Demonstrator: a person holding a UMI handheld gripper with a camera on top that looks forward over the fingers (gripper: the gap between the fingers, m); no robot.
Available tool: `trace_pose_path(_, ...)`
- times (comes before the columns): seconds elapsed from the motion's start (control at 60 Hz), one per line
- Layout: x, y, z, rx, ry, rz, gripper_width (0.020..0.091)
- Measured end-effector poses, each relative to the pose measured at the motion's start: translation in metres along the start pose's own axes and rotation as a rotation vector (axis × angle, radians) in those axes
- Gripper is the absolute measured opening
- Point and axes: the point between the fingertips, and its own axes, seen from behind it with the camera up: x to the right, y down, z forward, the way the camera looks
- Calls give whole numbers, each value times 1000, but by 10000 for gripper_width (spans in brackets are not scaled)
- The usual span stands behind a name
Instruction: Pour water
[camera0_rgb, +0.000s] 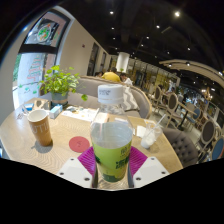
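Clearly the claw (112, 160) has closed on a clear plastic bottle (111, 135), whose lower body sits low in the centre of the frame with the magenta pads (87, 160) pressed against it on both sides. It stands upright with its white cap (110, 96) on, which suggests the pour has not begun; holding it low on the body probably leaves room to tip the neck forward later. At the left of the frame a paper cup (39, 127) stands on the wooden tabletop (65, 130), well apart from the bottle, and it looks like the likely receiver, though that is a guess. A red round coaster (79, 144) lies just left of the bottle. Right of the bottle, something small and clear (150, 135) sits on the tabletop, perhaps a glass, too hard to make out. A potted plant (58, 80) stands in the upper left. The bottle's base is hidden between the claw's fingers, so whether it rests on the tabletop or is lifted cannot be told, and the water level is unclear.
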Motion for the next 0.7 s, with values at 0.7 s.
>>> trace_pose_path(0.7,-109,-155,54,92,319,-1526,397)
